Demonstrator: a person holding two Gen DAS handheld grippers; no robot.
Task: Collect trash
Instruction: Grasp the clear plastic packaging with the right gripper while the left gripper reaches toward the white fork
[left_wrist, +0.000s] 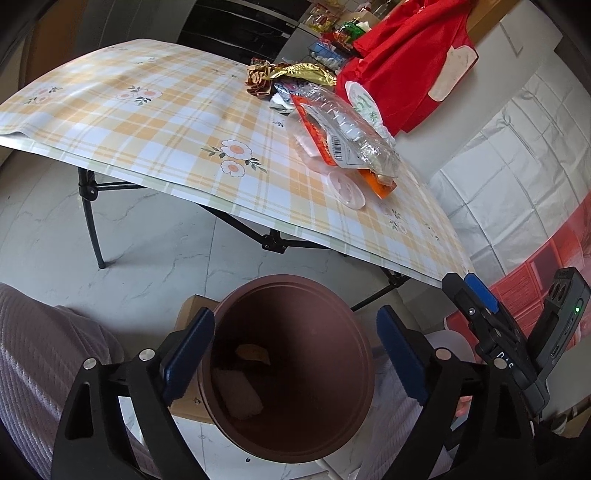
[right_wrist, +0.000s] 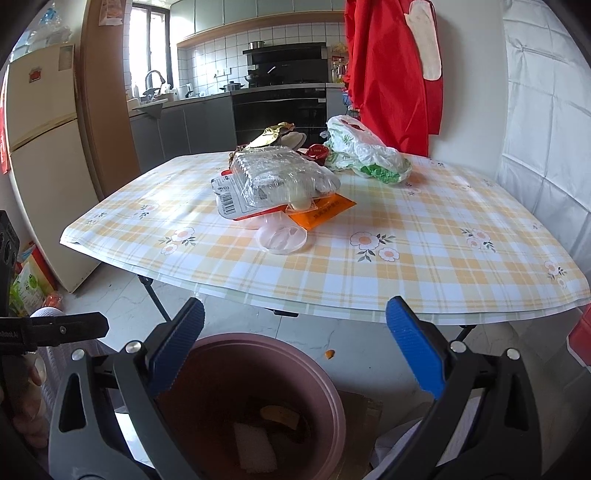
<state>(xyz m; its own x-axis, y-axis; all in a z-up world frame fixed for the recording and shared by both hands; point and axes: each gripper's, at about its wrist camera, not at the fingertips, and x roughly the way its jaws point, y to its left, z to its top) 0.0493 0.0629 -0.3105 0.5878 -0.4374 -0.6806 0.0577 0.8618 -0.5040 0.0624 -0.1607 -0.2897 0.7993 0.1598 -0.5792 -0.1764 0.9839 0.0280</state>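
Observation:
A brown bin (left_wrist: 291, 369) stands on the floor in front of the table (left_wrist: 166, 140), directly under my left gripper (left_wrist: 295, 321), which is open and holds nothing. In the bin lie a yellowish scrap (left_wrist: 253, 354) and a pale piece (left_wrist: 240, 395). My right gripper (right_wrist: 295, 314) is also open and empty, above the bin's rim (right_wrist: 325, 387). On the table a pile of trash remains: a crushed clear plastic container (right_wrist: 280, 177), an orange wrapper (right_wrist: 325, 212), a clear round lid (right_wrist: 282, 238), a white and green plastic bag (right_wrist: 365, 155) and gold foil (right_wrist: 269, 138).
Flat cardboard (right_wrist: 365, 410) lies under the bin, and an orange scrap (right_wrist: 329, 354) is on the floor tiles. A red garment (right_wrist: 391, 74) hangs behind the table, a fridge (right_wrist: 44, 166) stands left. The person's knit clothing (left_wrist: 37, 350) is close at the left.

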